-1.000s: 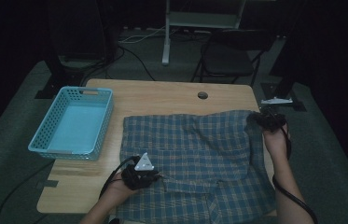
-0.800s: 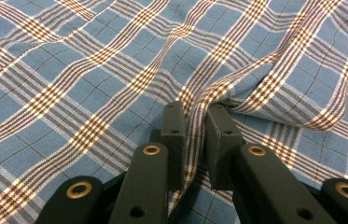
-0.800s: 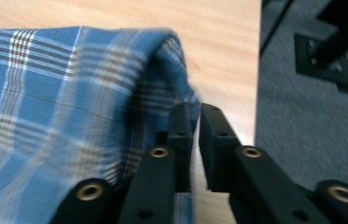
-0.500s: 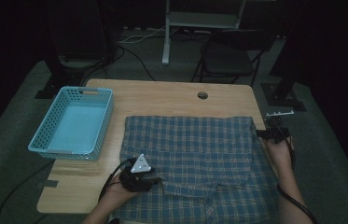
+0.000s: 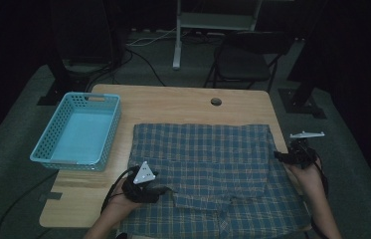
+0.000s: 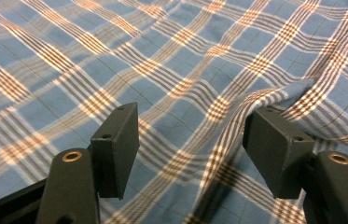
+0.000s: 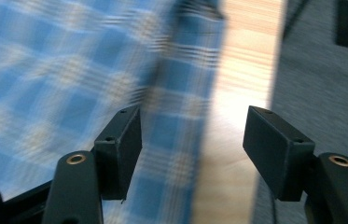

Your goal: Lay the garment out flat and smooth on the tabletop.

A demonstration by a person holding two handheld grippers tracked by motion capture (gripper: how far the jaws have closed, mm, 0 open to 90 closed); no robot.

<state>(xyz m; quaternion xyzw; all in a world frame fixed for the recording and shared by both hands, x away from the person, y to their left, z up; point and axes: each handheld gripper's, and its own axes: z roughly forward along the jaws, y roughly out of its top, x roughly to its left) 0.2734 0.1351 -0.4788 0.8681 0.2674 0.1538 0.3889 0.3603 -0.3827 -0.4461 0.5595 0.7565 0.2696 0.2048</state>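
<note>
The left gripper (image 6: 190,154) has its jaws apart, and they have just been opening. Between them lies blue plaid cloth (image 6: 171,70), with a raised fold running up against the right jaw; neither pad presses on it. Beyond the jaws the cloth spreads flat in every direction.

The right gripper (image 7: 192,154) also stands with jaws apart, just opened wider. Its view is blurred. The cloth's edge (image 7: 181,140) runs between the jaws, nearer the left one, ungripped. Bare wooden table (image 7: 237,70) shows beside the right jaw, and grey floor past that.

From the high view, the left gripper (image 5: 145,186) sits on the cloth's left side near the front, held by a hand coming from below. The right gripper (image 5: 297,154) is at the cloth's right edge, at the table's edge. The cloth (image 5: 208,169) lies spread between the two grippers, covering the table's (image 5: 173,104) near right part. A light blue basket (image 5: 76,132) sits well to the left of the left gripper, apart from the cloth.
</note>
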